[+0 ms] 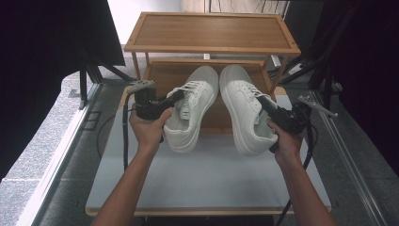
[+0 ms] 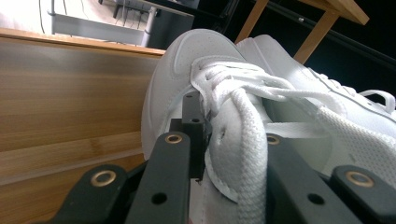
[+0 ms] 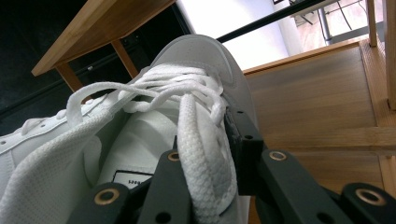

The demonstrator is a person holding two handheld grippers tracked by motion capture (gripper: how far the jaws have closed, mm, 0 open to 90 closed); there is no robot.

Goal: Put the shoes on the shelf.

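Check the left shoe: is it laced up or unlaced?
Laced. The left shoe has laces crossing its front, and the left gripper grips its side wall.

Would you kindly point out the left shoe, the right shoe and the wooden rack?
left shoe (image 1: 200,84), high view, on its toe cap.
right shoe (image 1: 235,82), high view, on its toe cap.
wooden rack (image 1: 211,30), high view, on its top shelf.

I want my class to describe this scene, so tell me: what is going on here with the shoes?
A person holds a tool in each hand, each clamped on one white lace-up sneaker. The left tool grips the left white sneaker by its side collar; the right tool grips the right white sneaker the same way. Both shoes point toes-first toward the lower shelf of the two-tier wooden shoe rack, heels over the white tabletop.
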